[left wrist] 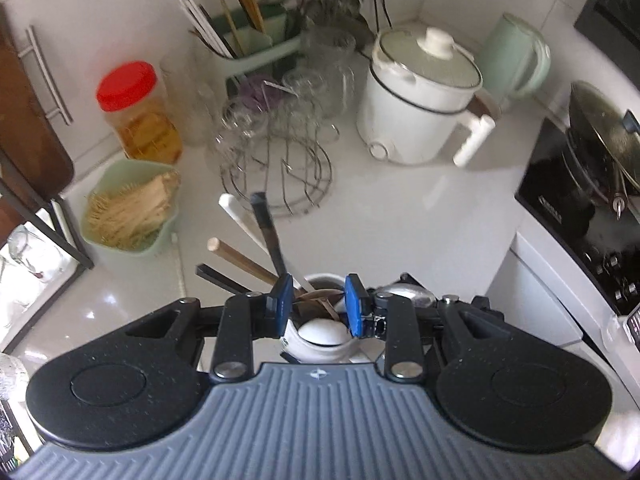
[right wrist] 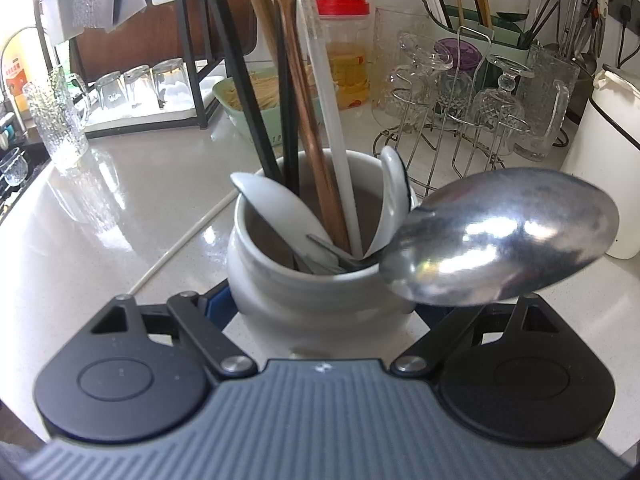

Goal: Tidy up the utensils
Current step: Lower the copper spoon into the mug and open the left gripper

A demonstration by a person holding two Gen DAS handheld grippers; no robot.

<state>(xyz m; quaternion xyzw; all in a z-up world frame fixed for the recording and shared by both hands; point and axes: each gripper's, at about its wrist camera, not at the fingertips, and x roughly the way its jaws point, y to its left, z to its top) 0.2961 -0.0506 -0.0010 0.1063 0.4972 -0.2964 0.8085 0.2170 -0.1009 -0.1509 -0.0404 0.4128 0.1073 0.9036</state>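
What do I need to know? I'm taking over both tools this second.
Left tool: open, empty, above the white crock.
Right tool: straddles the crock's base, apparently clamping it on the counter.
In the crock: chopsticks, ceramic spoons, and a metal spoon leaning over the rim.
Done: nothing visibly sorted out.
Left: probably pick the utensils out by type.

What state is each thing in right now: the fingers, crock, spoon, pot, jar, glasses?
Left gripper: fingers apart above the crock, holding nothing.
Right gripper: fingers around the crock's body.
White crock: upright, full of utensils.
Metal spoon: bowl sticking out over the rim.
Electric pot: lid on.
Red-lidded jar: closed.
Glasses on wire rack: upside down.
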